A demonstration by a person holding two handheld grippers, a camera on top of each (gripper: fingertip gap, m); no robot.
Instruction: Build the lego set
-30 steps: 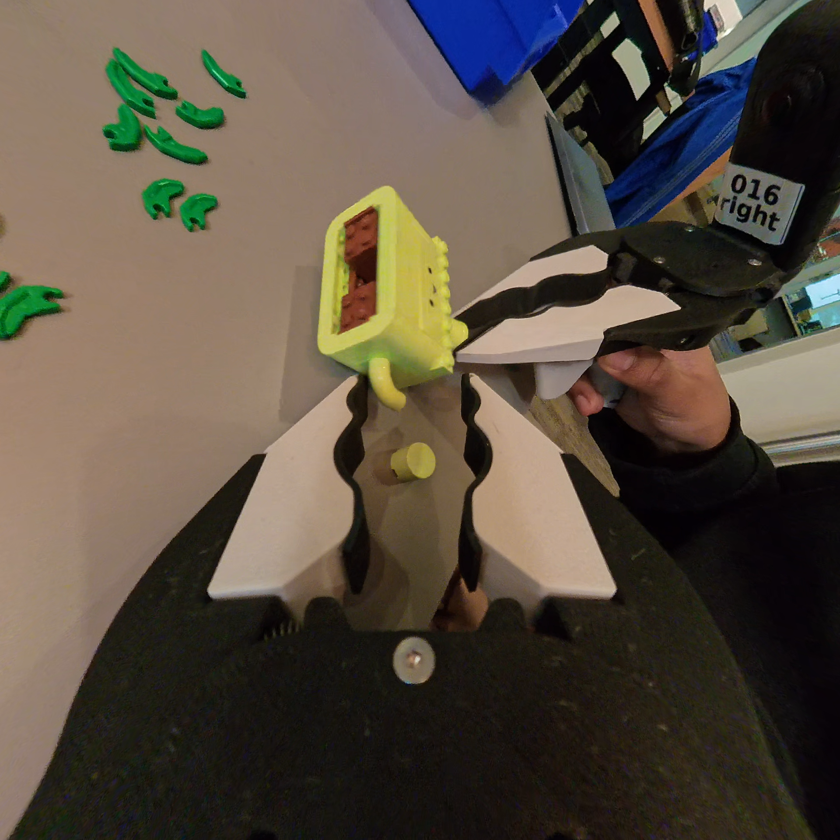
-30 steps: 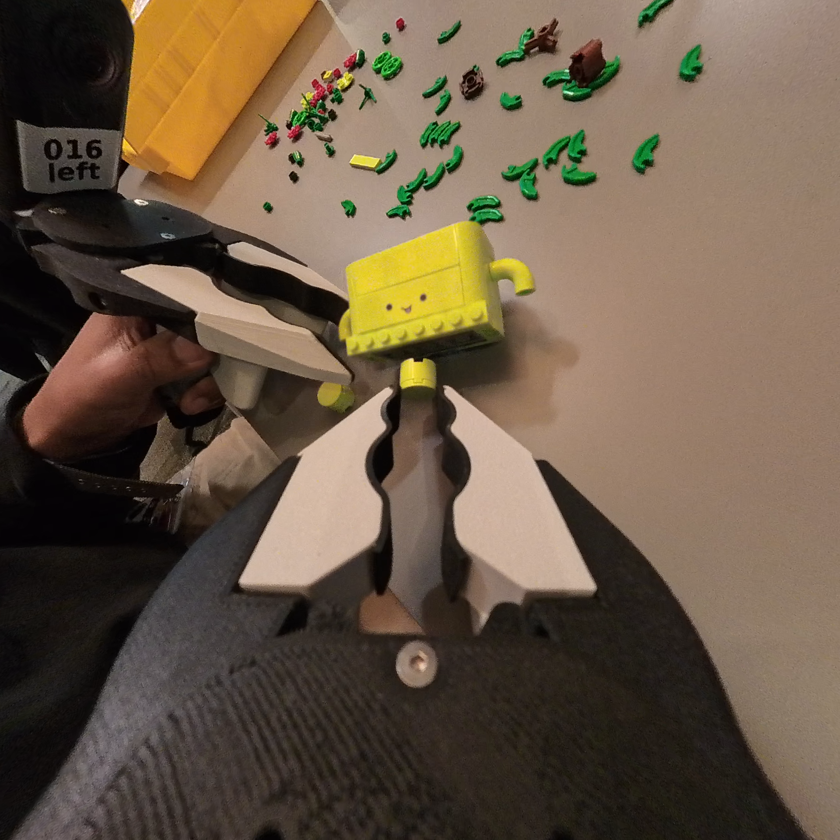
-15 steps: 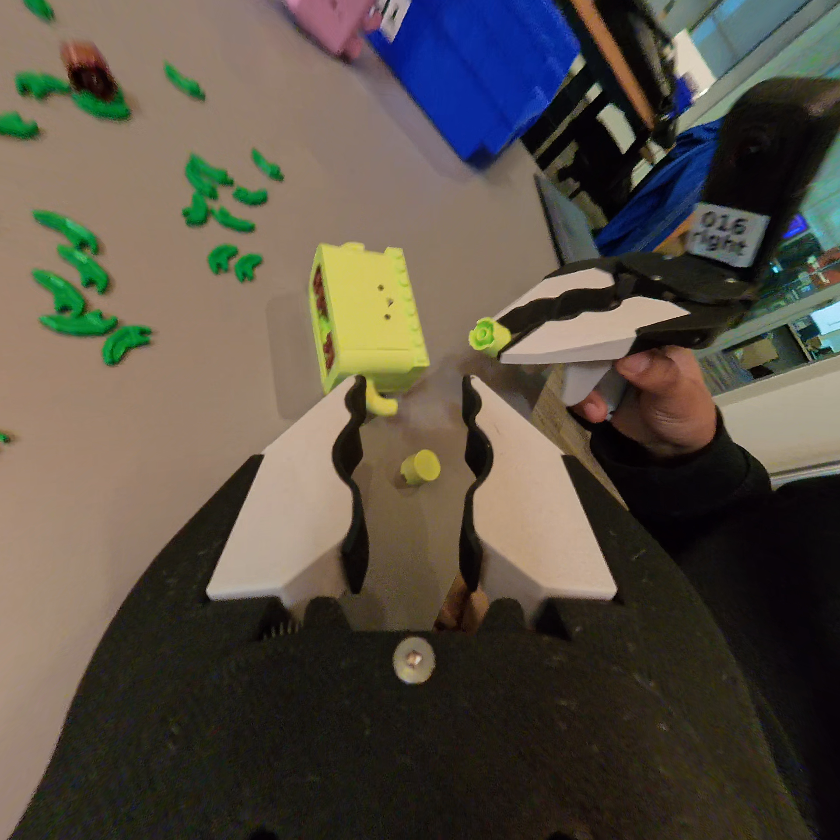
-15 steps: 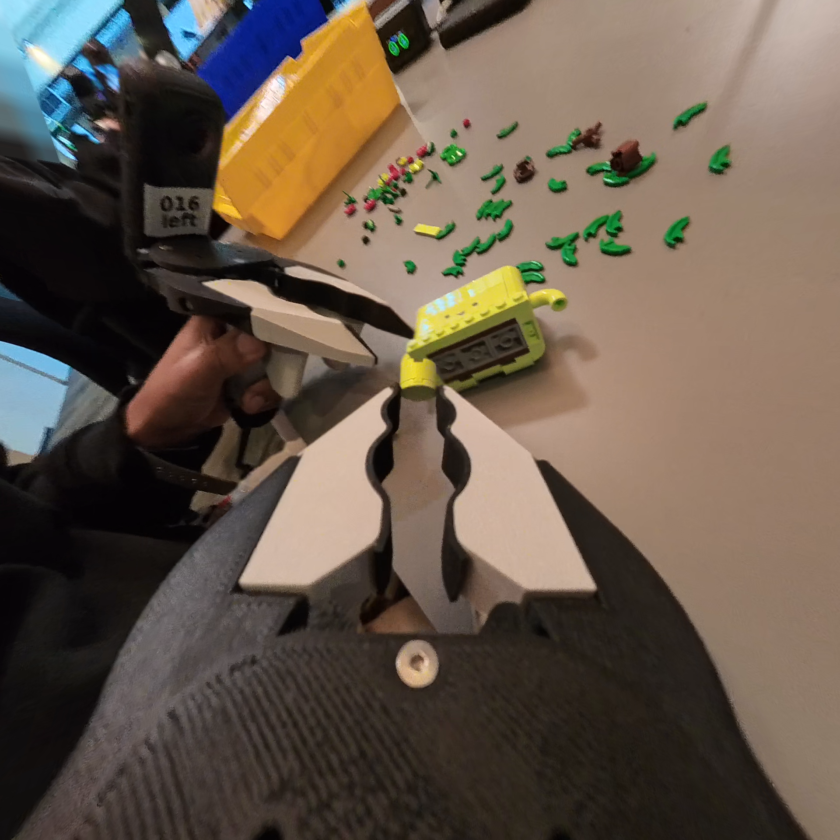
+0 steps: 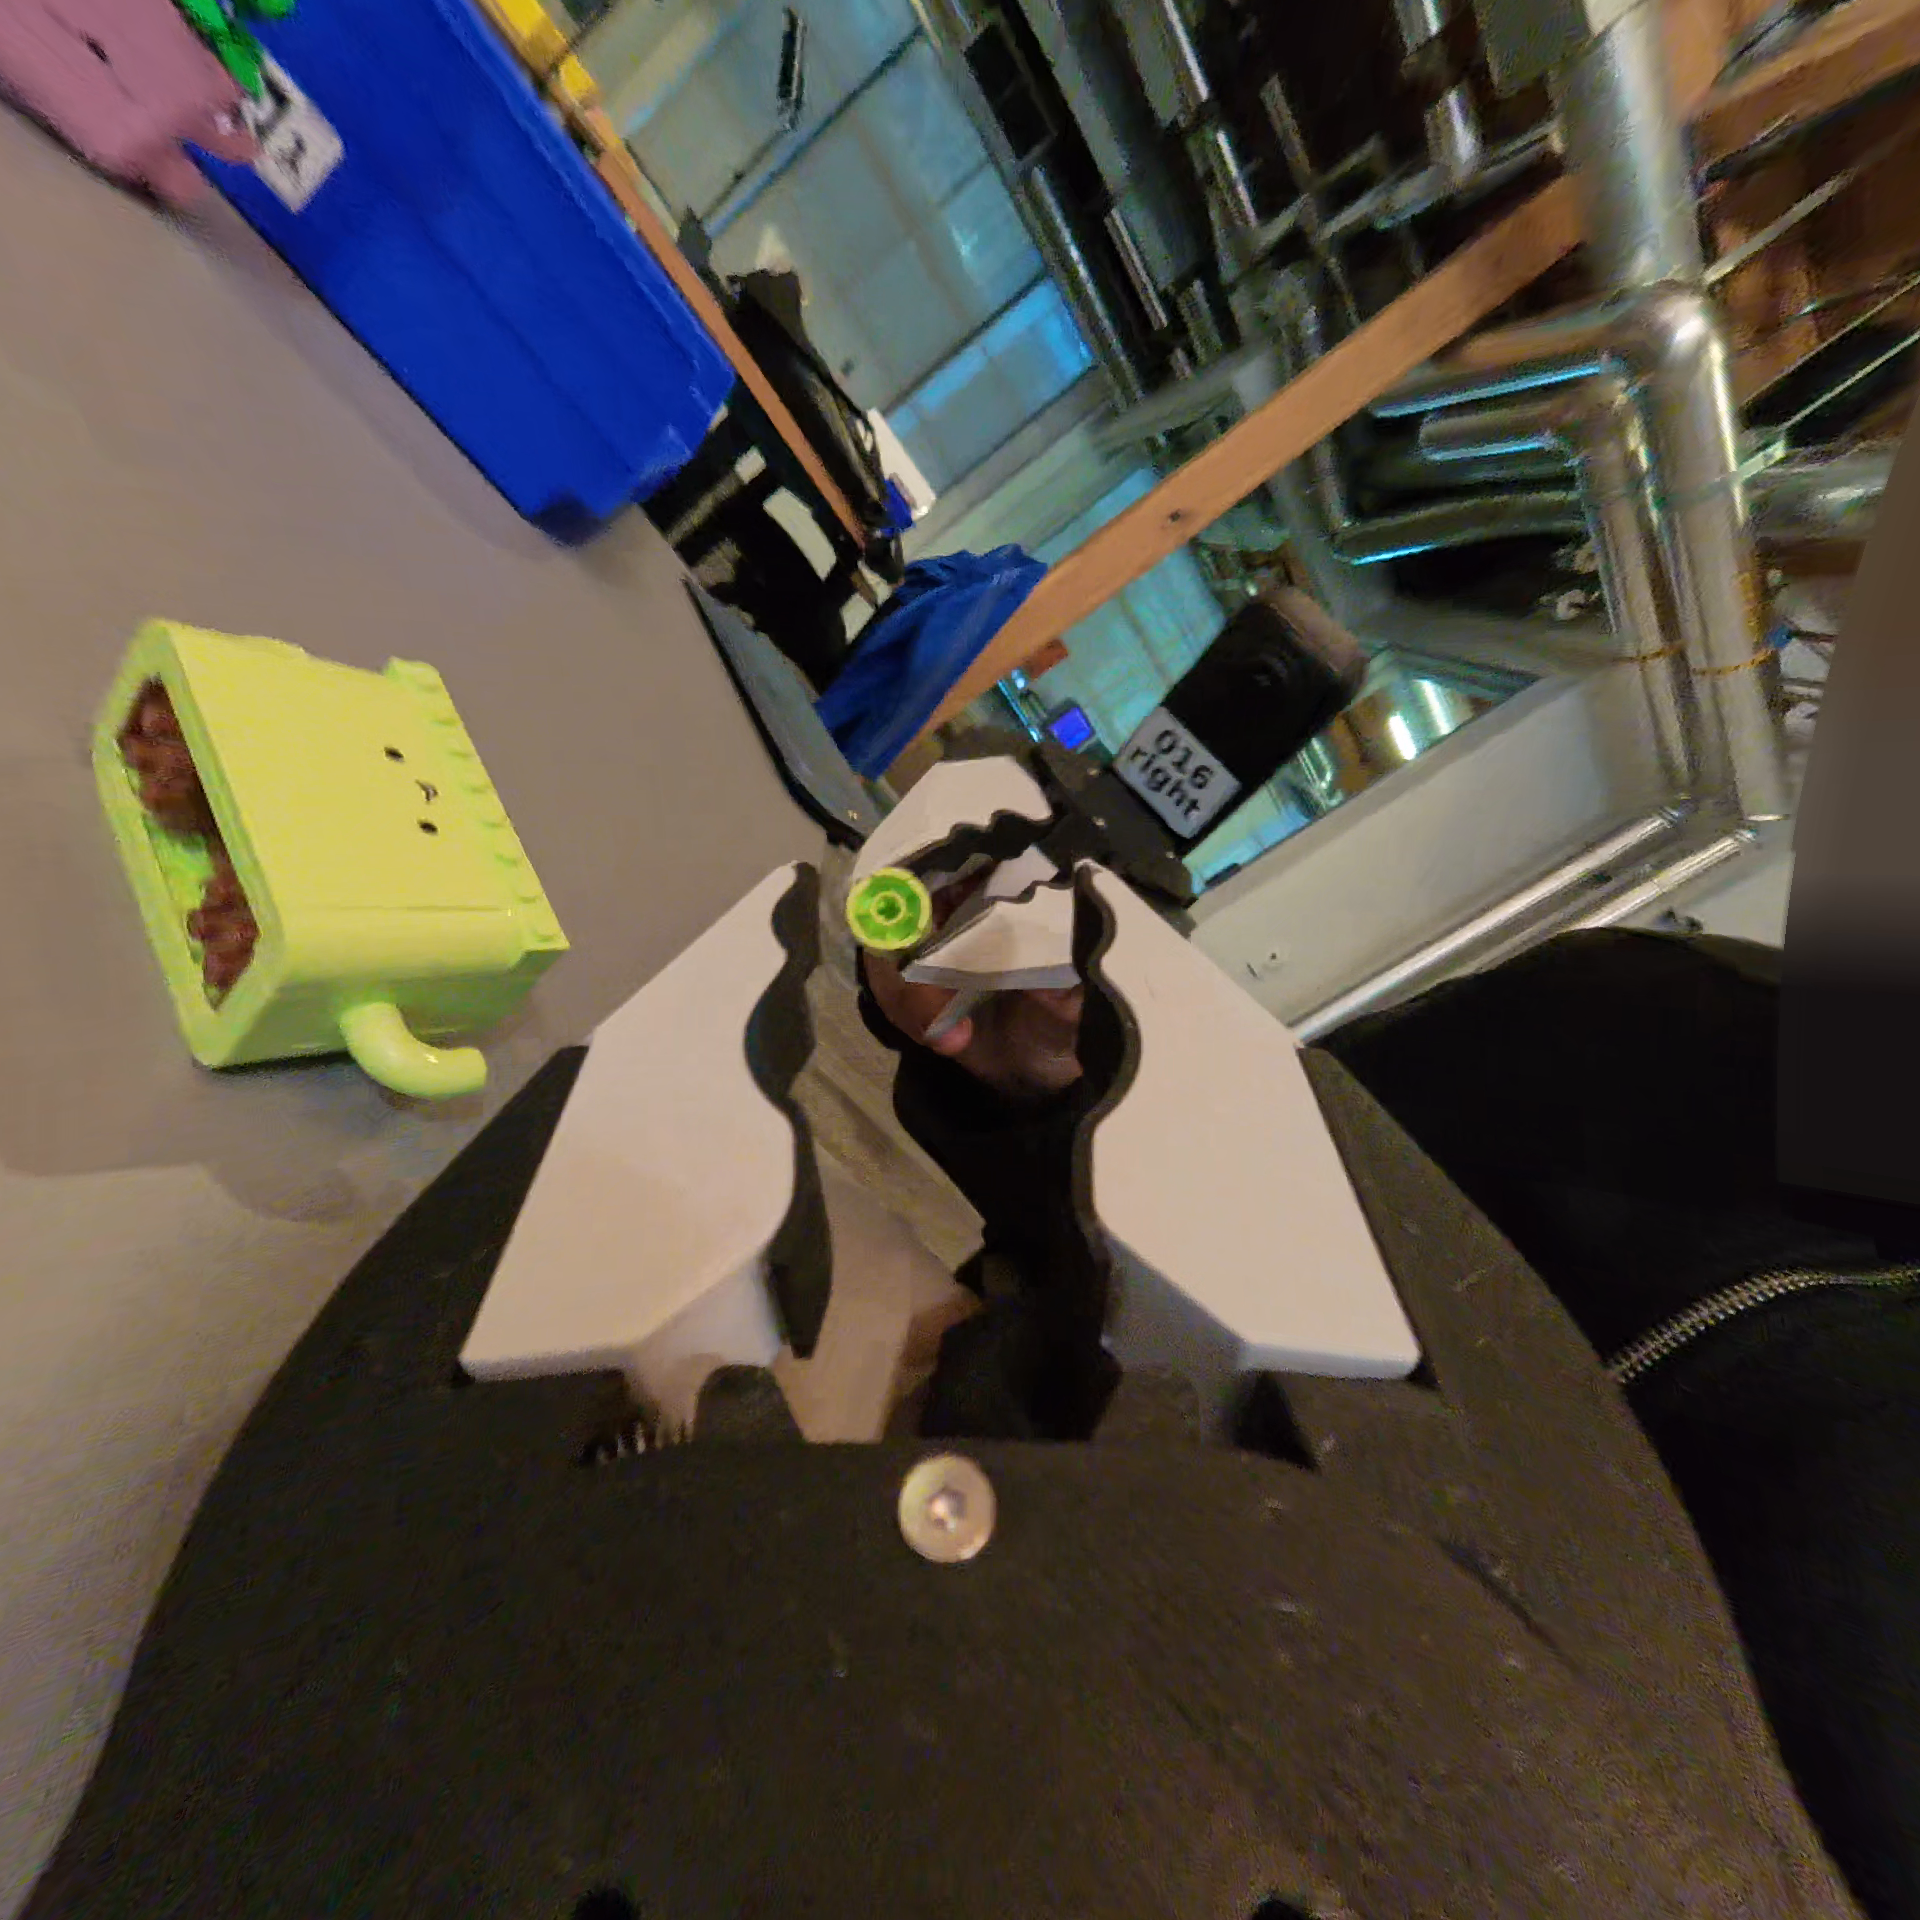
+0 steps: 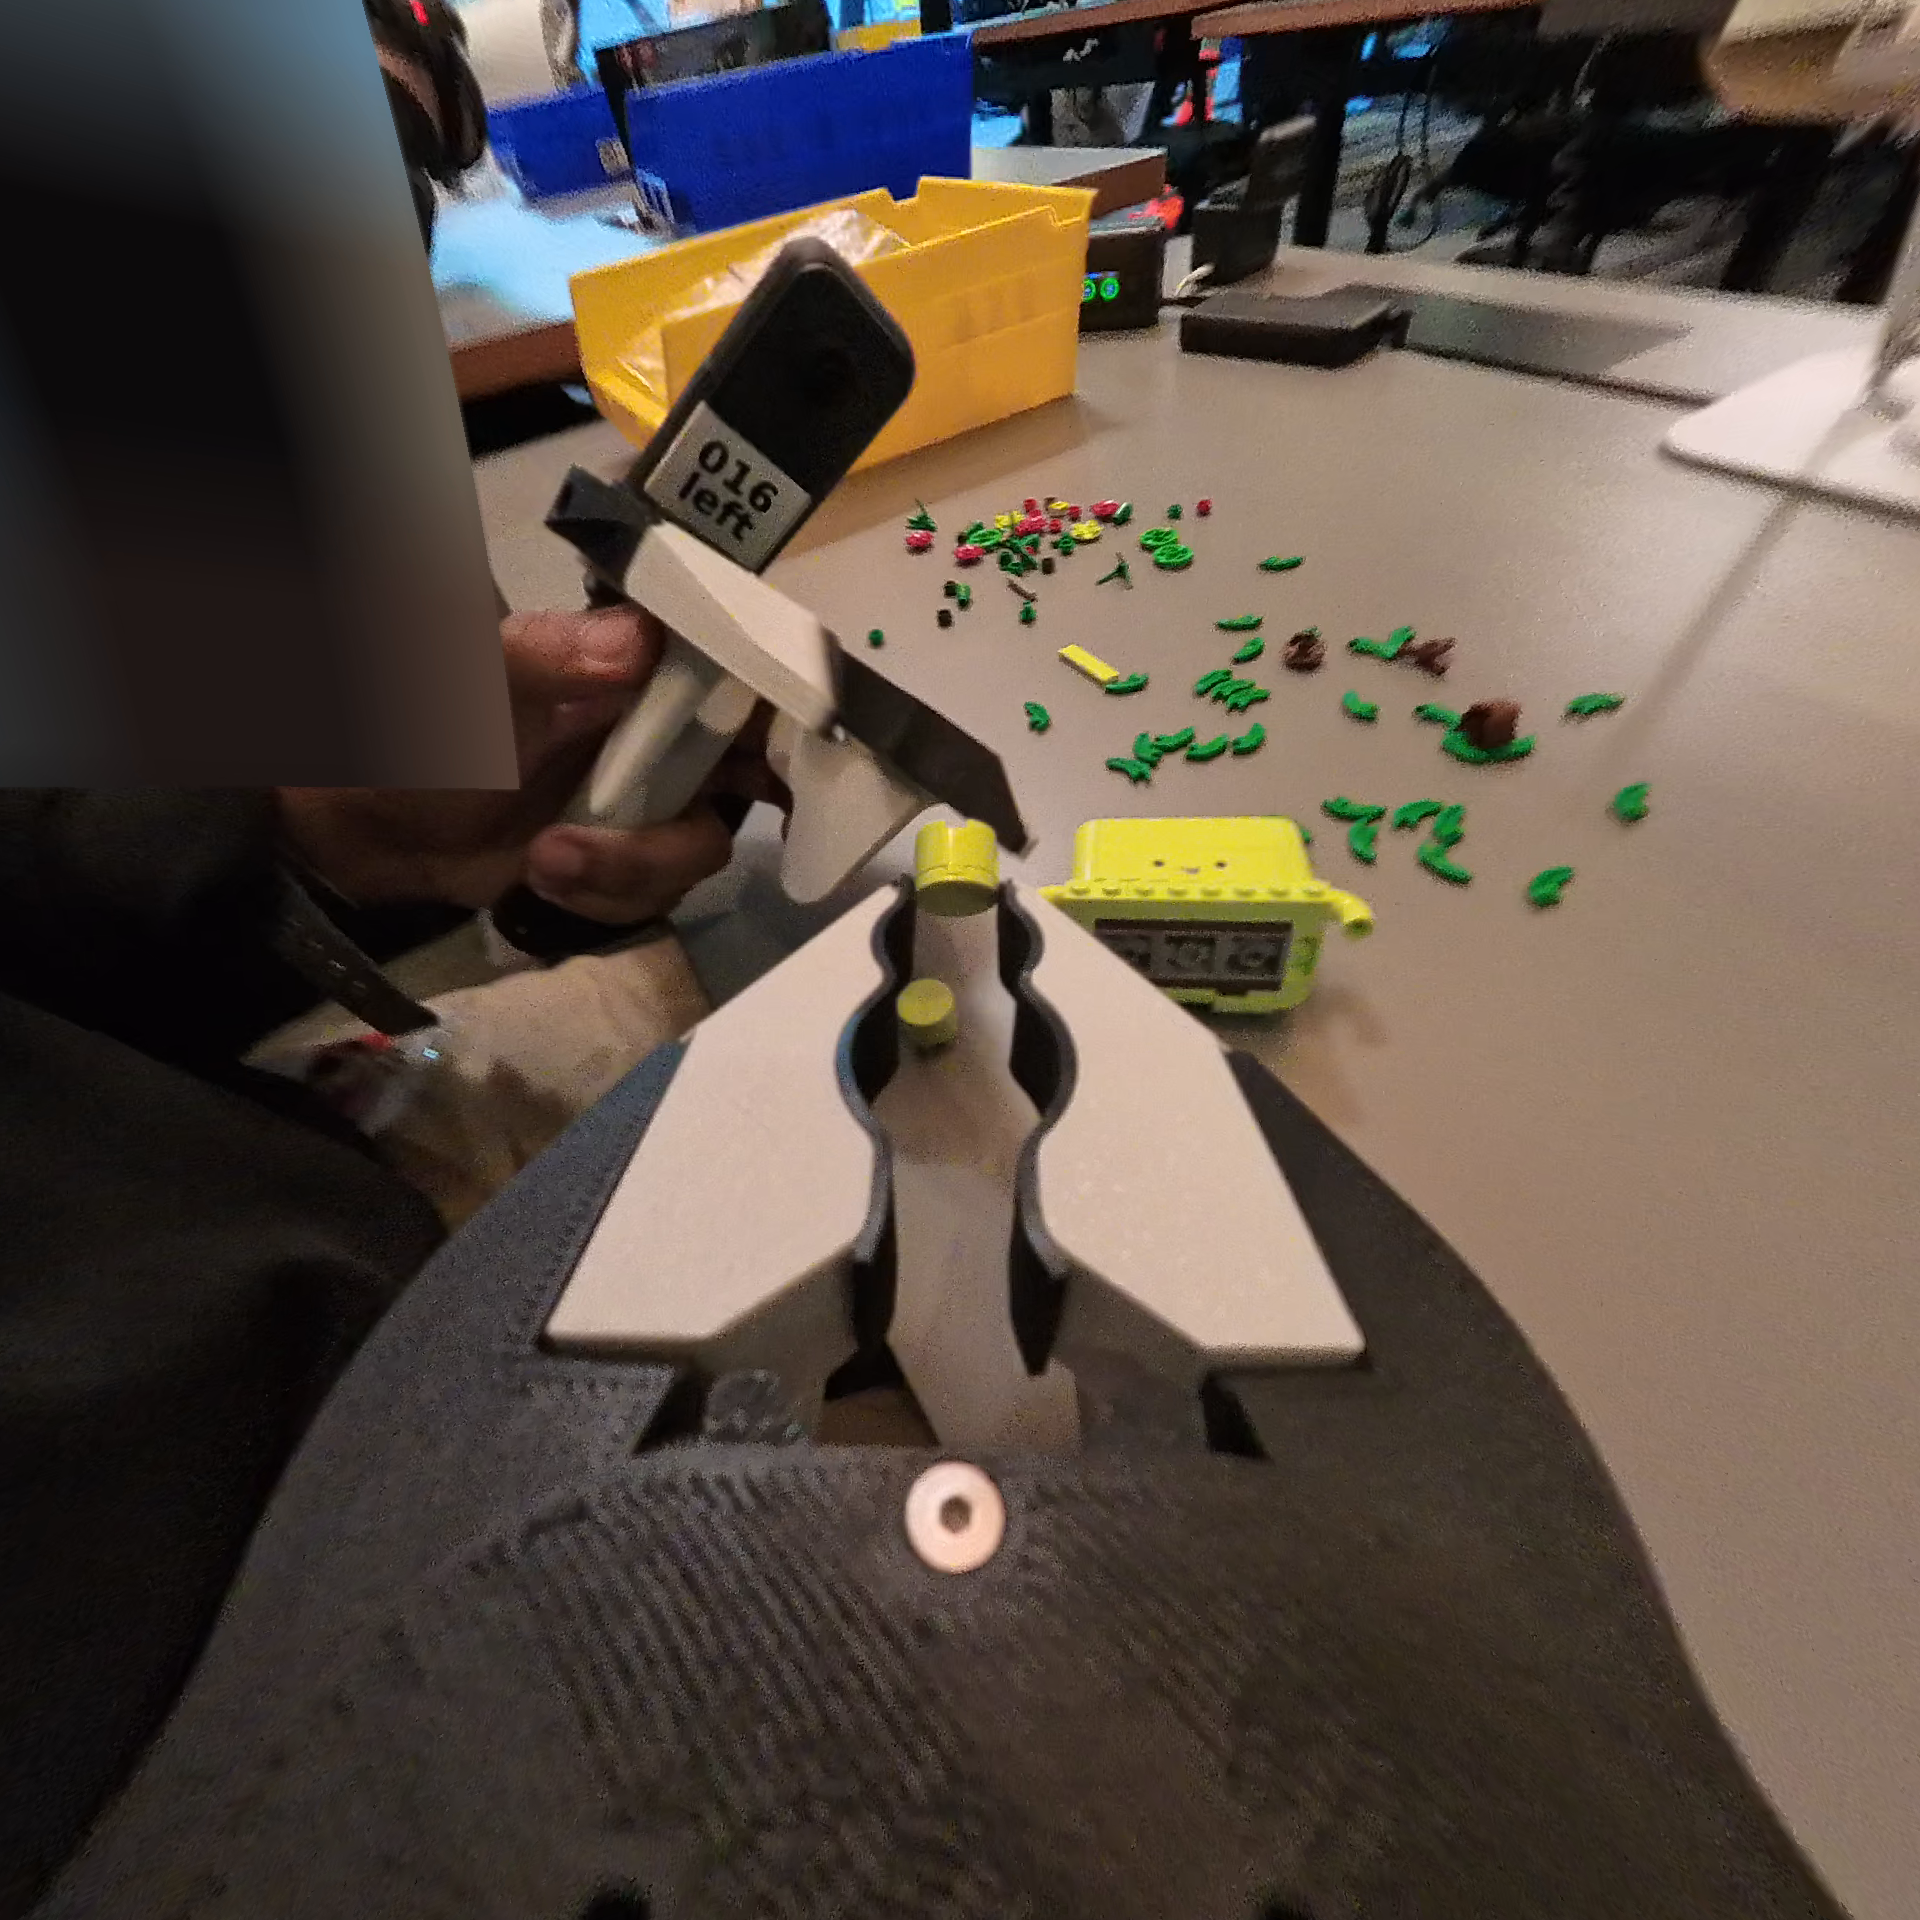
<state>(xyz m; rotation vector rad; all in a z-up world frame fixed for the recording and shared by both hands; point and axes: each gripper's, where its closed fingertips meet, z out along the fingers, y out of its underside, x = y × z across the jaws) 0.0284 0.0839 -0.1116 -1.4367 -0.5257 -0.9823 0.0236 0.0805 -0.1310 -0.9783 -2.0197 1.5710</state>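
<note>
My right gripper (image 6: 956, 896) is shut on a lime round brick (image 6: 954, 854) and holds it above the table. In the left wrist view the right gripper (image 5: 920, 920) points at me with that brick (image 5: 888, 911) at its tips. My left gripper (image 5: 940, 891) is open, and the brick stands between its fingertips without both pads pressing on it. The left gripper also shows in the right wrist view (image 6: 920, 836), one black fingertip (image 6: 1003, 821) just beside the brick. The lime pot build (image 5: 332, 862) with a small face lies on its side on the table (image 6: 1195, 899). A second lime round piece (image 6: 928, 1010) lies on the table.
Green leaf pieces (image 6: 1195, 743), small red and yellow pieces (image 6: 1039, 525) and brown pieces (image 6: 1491, 722) are scattered on the grey table (image 6: 1558, 1143). A yellow bin (image 6: 987, 312) stands at the back. A blue bin (image 5: 468, 291) stands beyond the pot. The table edge runs by the person's hands. The grippers are tip to tip, or close to it.
The pot was up at the fingertips and now lies on the table. My right gripper came off its underside with the round brick and rose towards the left gripper. The left jaws opened slightly wider.
</note>
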